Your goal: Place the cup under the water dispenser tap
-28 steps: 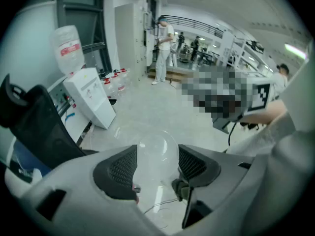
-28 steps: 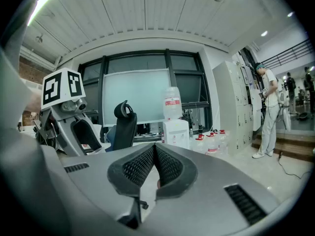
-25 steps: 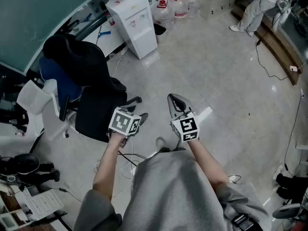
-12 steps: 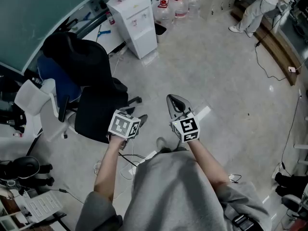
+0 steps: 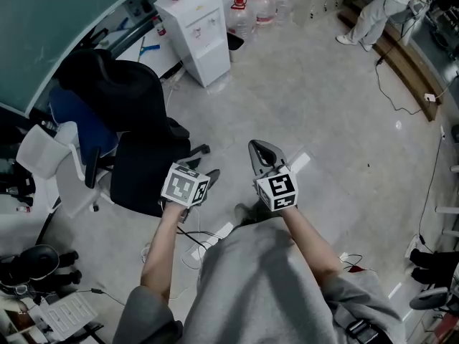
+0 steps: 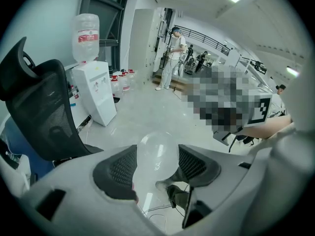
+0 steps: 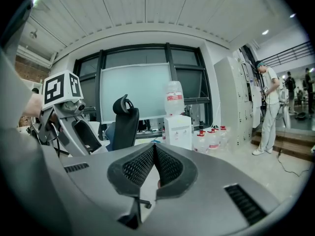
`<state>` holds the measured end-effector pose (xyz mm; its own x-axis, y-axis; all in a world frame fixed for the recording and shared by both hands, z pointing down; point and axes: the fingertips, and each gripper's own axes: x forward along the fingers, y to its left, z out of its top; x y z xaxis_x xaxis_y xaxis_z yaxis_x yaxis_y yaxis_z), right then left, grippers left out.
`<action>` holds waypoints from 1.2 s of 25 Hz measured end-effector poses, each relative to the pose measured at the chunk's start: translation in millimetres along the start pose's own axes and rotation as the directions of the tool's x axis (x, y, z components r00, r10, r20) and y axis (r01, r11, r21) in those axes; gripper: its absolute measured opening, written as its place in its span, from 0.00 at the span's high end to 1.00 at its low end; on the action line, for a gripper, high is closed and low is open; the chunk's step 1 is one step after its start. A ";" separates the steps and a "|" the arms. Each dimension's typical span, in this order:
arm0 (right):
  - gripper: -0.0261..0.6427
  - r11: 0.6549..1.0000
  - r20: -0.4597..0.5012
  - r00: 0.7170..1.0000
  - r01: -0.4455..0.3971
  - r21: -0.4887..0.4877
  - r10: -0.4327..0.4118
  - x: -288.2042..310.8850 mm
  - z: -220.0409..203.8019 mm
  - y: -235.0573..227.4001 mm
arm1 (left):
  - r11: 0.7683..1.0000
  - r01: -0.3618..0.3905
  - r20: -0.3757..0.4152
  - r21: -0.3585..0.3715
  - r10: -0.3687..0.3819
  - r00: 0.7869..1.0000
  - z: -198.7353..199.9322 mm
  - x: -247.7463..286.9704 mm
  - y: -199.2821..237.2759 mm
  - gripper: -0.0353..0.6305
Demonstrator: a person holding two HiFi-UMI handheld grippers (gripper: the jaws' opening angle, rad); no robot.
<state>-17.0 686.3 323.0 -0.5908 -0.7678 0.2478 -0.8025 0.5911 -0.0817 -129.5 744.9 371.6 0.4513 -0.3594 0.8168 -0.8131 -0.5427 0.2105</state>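
Note:
A clear plastic cup (image 6: 157,154) sits between the pads of my left gripper (image 6: 157,168), which is shut on it and angled down toward the floor. In the head view the left gripper (image 5: 209,178) hangs beside a black office chair. My right gripper (image 5: 262,151) is held level over the floor, shut with its pads (image 7: 165,168) meeting and nothing between them. The white water dispenser (image 5: 193,31) with a bottle on top stands against the far wall, well ahead of both grippers. The same water dispenser (image 6: 96,95) shows in the left gripper view. In the right gripper view the water dispenser (image 7: 177,129) lies straight ahead.
A black mesh office chair (image 5: 136,127) stands close on the left, with a white chair (image 5: 50,156) behind it. Several spare water bottles (image 5: 258,9) stand right of the dispenser. A person (image 5: 369,13) stands at the far right by a step. Cables (image 5: 401,99) trail across the floor.
Both grippers have kept their place in the head view while the floor, chair and dispenser slid slightly. The grip on the cup is unchanged.

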 end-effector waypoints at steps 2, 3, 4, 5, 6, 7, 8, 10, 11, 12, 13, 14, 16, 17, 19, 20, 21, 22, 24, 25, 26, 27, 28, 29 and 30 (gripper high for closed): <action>0.94 1.000 -0.001 1.000 0.007 0.000 -0.007 4.2 0.0 -5.8 | 1.000 0.002 0.001 0.017 -0.002 1.000 6.2 5.8 1.3 0.54; 0.94 1.000 -0.001 1.000 0.014 0.002 -0.014 7.5 0.2 -10.7 | 1.000 0.002 0.000 0.028 -0.002 1.000 10.3 9.9 3.0 0.54; 0.94 1.000 0.000 1.000 0.021 0.005 -0.021 11.9 -0.1 -16.4 | 0.999 0.001 -0.001 0.040 -0.001 1.000 15.0 14.7 5.3 0.54; 0.94 1.000 0.003 1.000 0.024 0.010 -0.024 17.5 -0.8 -22.6 | 0.999 0.001 -0.003 0.052 -0.001 1.000 20.4 19.8 8.4 0.54; 0.94 1.000 0.008 1.000 0.022 0.014 -0.022 23.9 -1.7 -28.9 | 0.998 0.000 -0.006 0.062 0.000 1.000 26.2 24.8 11.8 0.54; 0.94 1.000 0.013 1.000 0.019 0.019 -0.020 30.4 -2.0 -35.3 | 0.998 0.000 -0.010 0.069 0.001 1.000 32.3 29.4 15.2 0.54; 0.94 1.000 0.015 1.000 0.018 0.022 -0.019 36.7 -1.2 -41.9 | 0.997 -0.001 -0.013 0.075 0.002 1.000 38.8 33.5 18.7 0.54; 0.94 1.000 0.017 1.000 0.019 0.023 -0.019 49.3 3.7 -55.7 | 0.996 -0.010 -0.015 0.084 0.011 1.000 53.7 40.7 26.3 0.54; 0.94 1.000 0.015 1.000 0.019 0.025 -0.019 55.6 7.3 -62.2 | 0.996 -0.016 -0.015 0.089 0.017 1.000 61.9 43.9 30.1 0.54; 0.94 0.999 0.012 1.000 0.018 0.029 -0.018 62.3 10.9 -68.3 | 0.995 -0.021 -0.014 0.094 0.023 1.000 70.2 47.1 34.0 0.54; 0.94 0.999 0.009 1.000 0.014 0.033 -0.014 69.6 14.2 -74.3 | 0.995 -0.028 -0.014 0.099 0.029 0.999 78.7 50.6 38.3 0.54; 0.94 0.999 0.010 1.000 0.008 0.036 -0.009 77.7 17.3 -80.9 | 0.994 -0.035 -0.014 0.104 0.037 0.999 87.9 54.6 43.1 0.54; 0.94 0.999 0.014 1.000 -0.005 0.043 0.005 94.2 22.9 -96.2 | 0.992 -0.050 -0.017 0.117 0.052 0.998 107.7 63.5 51.7 0.54; 0.94 0.999 0.015 1.000 -0.012 0.047 0.011 101.6 25.7 -104.2 | 0.991 -0.055 -0.019 0.123 0.058 0.998 117.6 68.0 54.8 0.54; 0.94 0.998 0.015 1.000 -0.024 0.057 0.023 114.8 31.6 -120.1 | 0.990 -0.063 -0.021 0.129 0.066 0.998 136.5 76.0 60.5 0.54; 0.94 0.998 0.017 0.999 -0.028 0.060 0.027 121.1 34.7 -128.2 | 0.989 -0.068 -0.021 0.130 0.071 0.997 145.5 79.8 63.7 0.54; 0.94 0.998 0.020 0.999 -0.031 0.063 0.030 127.4 37.6 -136.4 | 0.989 -0.073 -0.021 0.129 0.076 0.997 154.2 83.8 67.2 0.54; 0.94 0.997 0.023 0.999 -0.035 0.067 0.033 133.5 40.3 -144.5 | 0.989 -0.078 -0.021 0.128 0.081 0.996 162.4 88.0 70.7 0.54; 0.94 0.996 0.029 0.999 -0.042 0.076 0.040 144.4 44.1 -159.5 | 0.988 -0.088 -0.027 0.129 0.093 0.995 176.4 96.8 77.0 0.54; 0.94 0.996 0.030 0.999 -0.046 0.078 0.044 148.9 45.2 -166.0 | 0.987 -0.095 -0.031 0.132 0.100 0.994 182.2 100.9 79.7 0.54; 0.94 0.996 0.031 0.998 -0.049 0.080 0.047 152.9 45.9 -172.2 | 0.985 -0.102 -0.036 0.136 0.108 0.994 187.8 105.0 82.4 0.54; 0.94 0.995 0.033 0.998 -0.051 0.081 0.049 156.9 46.8 -178.2 | 0.984 -0.108 -0.038 0.140 0.114 0.993 193.8 108.8 85.1 0.54; 0.94 0.995 0.034 0.998 -0.053 0.082 0.050 161.0 47.7 -184.0 | 0.983 -0.111 -0.039 0.143 0.118 0.992 200.2 112.6 87.8 0.54; 0.94 0.995 0.035 0.998 -0.053 0.084 0.050 165.3 48.6 -189.3 | 0.983 -0.113 -0.039 0.145 0.120 0.992 206.3 116.0 90.5 0.54; 0.94 0.995 0.034 0.998 -0.053 0.087 0.050 169.4 49.3 -193.8 | 0.983 -0.114 -0.040 0.147 0.121 0.992 211.5 119.1 93.1 0.54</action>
<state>34.3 429.5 333.1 -0.6328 -0.7453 0.2100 -0.7743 0.6072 -0.1783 -73.7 491.0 374.8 0.3350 -0.3919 0.8569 -0.7960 -0.6043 0.0348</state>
